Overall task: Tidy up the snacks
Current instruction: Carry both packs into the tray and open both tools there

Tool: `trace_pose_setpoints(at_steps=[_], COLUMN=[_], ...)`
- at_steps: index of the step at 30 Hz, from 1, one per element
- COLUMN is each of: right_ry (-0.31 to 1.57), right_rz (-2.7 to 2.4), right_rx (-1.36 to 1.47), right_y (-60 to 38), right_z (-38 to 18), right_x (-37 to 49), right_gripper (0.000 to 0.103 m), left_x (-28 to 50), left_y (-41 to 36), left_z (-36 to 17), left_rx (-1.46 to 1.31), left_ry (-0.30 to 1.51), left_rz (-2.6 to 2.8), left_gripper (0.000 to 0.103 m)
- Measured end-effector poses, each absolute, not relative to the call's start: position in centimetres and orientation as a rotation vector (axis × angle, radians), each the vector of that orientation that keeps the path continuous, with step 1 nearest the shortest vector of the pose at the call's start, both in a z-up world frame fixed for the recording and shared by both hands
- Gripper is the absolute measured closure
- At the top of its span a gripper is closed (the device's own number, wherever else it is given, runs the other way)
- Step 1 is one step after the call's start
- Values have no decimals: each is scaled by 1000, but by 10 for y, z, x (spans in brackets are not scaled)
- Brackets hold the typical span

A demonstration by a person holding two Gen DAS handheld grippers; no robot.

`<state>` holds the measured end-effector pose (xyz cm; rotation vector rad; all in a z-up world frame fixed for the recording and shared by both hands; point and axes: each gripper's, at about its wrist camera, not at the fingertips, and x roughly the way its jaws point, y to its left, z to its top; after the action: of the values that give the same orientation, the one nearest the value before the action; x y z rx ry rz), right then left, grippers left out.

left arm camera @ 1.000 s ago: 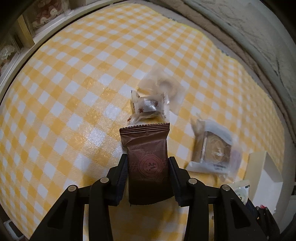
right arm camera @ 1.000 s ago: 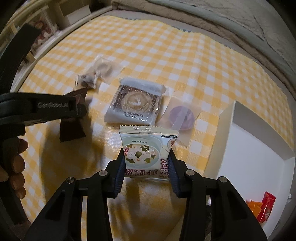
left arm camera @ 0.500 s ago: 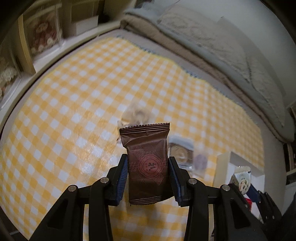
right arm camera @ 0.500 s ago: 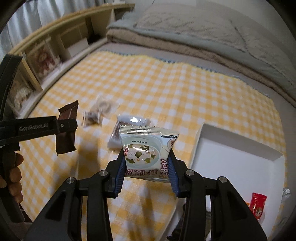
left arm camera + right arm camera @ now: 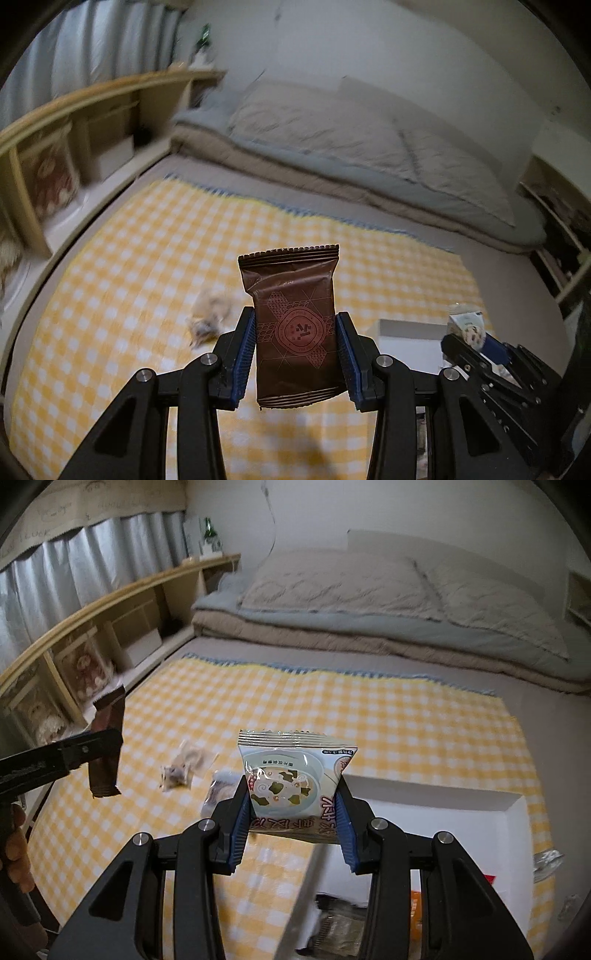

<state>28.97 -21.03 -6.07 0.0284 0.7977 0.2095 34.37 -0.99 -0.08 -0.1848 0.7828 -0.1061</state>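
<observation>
My left gripper [image 5: 295, 350] is shut on a brown snack packet [image 5: 293, 321] and holds it upright, high above the yellow checked cloth [image 5: 147, 258]. The packet [image 5: 107, 746] also shows at the left of the right wrist view. My right gripper [image 5: 293, 812] is shut on a pale soup packet [image 5: 291, 779], raised over the near edge of the white box [image 5: 443, 812]. The box [image 5: 410, 332] and the soup packet [image 5: 467, 325] show at the right of the left wrist view. Small clear-wrapped snacks [image 5: 184, 768] lie on the cloth.
Another wrapped snack [image 5: 218, 794] lies partly hidden behind my right gripper. Red and orange packets [image 5: 487, 882] lie in the box. Folded bedding [image 5: 369, 602] lies beyond the cloth. A wooden shelf [image 5: 92, 627] runs along the left.
Both grippers have risen and tilted up with their packets held. The views now take in the bedding and wall. The right gripper has moved toward the white box.
</observation>
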Motion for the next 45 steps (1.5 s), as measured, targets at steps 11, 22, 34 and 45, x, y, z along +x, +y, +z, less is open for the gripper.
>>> trace_pose_setpoints(at_steps=[11, 22, 34, 45], right_ry=[719, 704, 716, 821], right_rz=[123, 20, -88, -171], right_rx=[87, 125, 191, 210], right_y=[-263, -320, -380, -428], right_z=[-35, -33, -43, -85], right_x=[269, 259, 259, 277], right_gripper=[61, 61, 61, 61], left_x=[306, 320, 395, 464], left_y=[-49, -94, -151, -215], left_z=[16, -3, -44, -107], left_rx=[-115, -83, -56, -46], left_ry=[688, 697, 768, 972], left_rz=[-245, -342, -396, -356], left_gripper=[62, 62, 62, 62])
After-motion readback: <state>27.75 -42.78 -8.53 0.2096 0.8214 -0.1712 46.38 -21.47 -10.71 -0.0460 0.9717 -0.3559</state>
